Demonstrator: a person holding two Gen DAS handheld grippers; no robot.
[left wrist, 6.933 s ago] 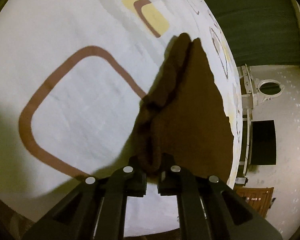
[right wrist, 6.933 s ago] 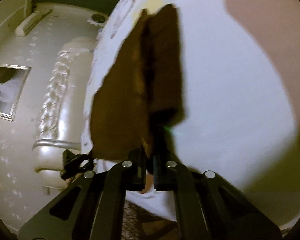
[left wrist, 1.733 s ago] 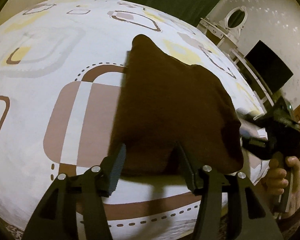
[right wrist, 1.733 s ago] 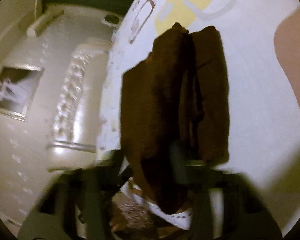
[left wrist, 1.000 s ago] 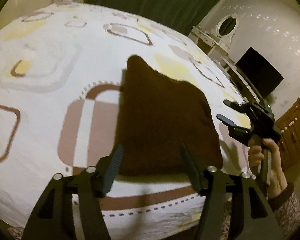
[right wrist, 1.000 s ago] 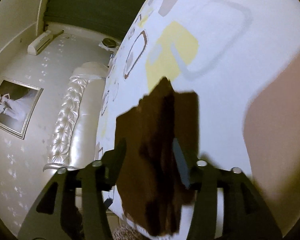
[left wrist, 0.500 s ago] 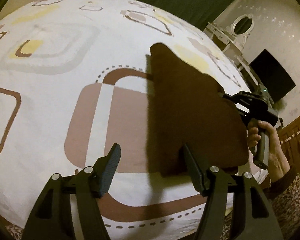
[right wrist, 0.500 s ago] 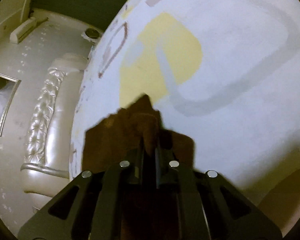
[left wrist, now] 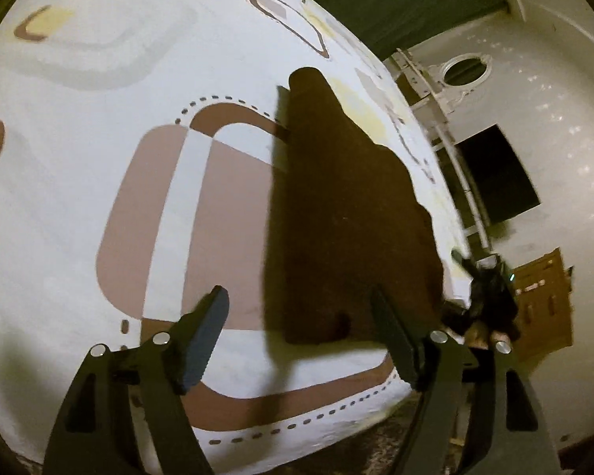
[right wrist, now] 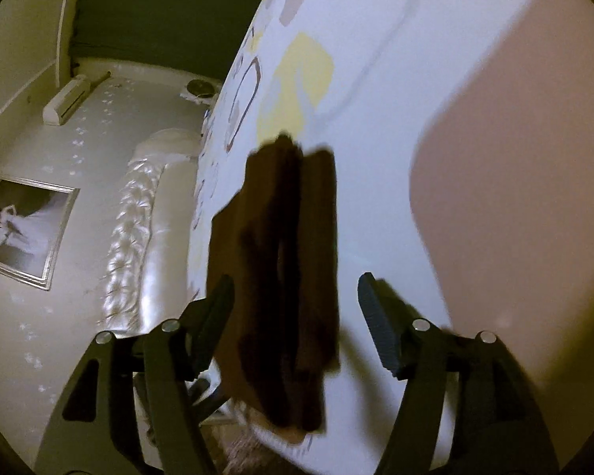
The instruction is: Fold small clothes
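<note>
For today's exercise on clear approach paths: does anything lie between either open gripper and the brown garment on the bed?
Nothing visible does. The brown garment lies on the patterned bedspread, with only bare sheet before the left gripper. The right gripper already straddles it.

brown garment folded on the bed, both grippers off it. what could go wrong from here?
1. The brown garment lies close to the edge of the bed; a nudge could slide it off.
2. The right gripper, jaws just opened, has the cloth's end between its fingers; closing might snag and undo the fold.
3. The left gripper hangs open at the near edge.
</note>
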